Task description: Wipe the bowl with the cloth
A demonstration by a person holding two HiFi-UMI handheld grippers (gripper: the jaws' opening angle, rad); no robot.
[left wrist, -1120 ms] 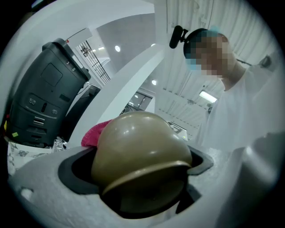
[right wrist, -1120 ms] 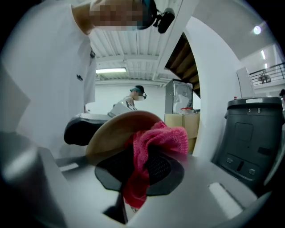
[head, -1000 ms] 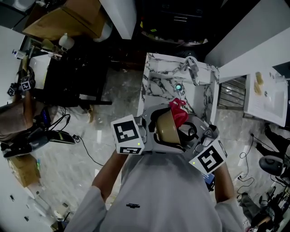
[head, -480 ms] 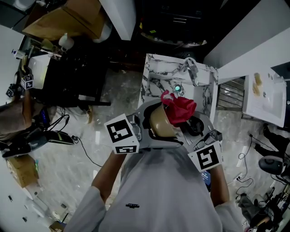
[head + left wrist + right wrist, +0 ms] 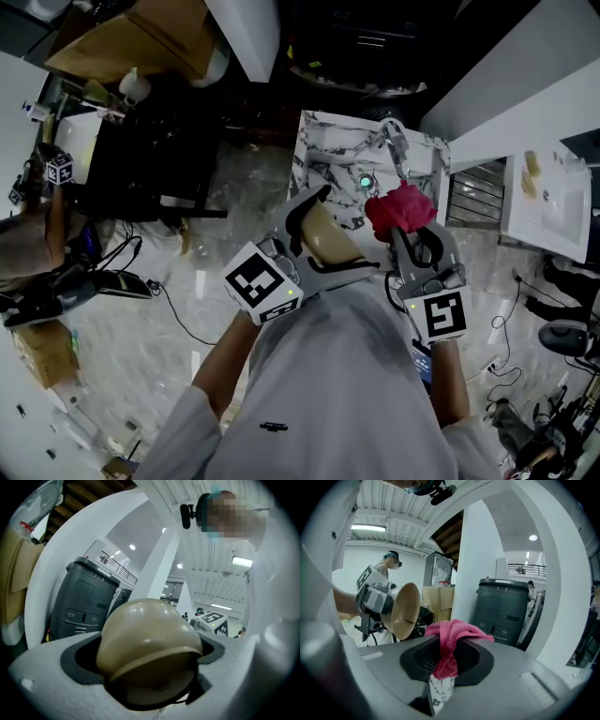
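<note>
A person stands over a marble sink (image 5: pixel 317 159) with tongs in each hand, both raised above it.

The left tongs (image 5: pixel 319 246) are clamped on a tan bowl (image 5: pixel 330 234), gripping it at the edge nearest them. The bowl is held in the air and tipped on its side. Its rounded outside faces back along the left tongs and its open mouth faces the right tongs.

The right tongs (image 5: pixel 412 246) are pressed together on a pink cloth (image 5: pixel 400 206). The cloth is pinched in the middle, with a bunched ball just past the tips and a short tail hanging between the jaws.

Half a second ago the cloth was pressed against the bowl's mouth, between the two pairs of tongs. Now the right tongs have swung out to the right and lifted the cloth away. The cloth sits beside the bowl with a clear gap and touches nothing but the tongs. The left tongs have turned too, so the bowl points further ahead of them.

This looks like the end of a wiping stroke, or a pause between strokes. From here I cannot tell whether the bowl is clean. If more wiping is needed, the cloth has to go back into the mouth facing it.
</note>
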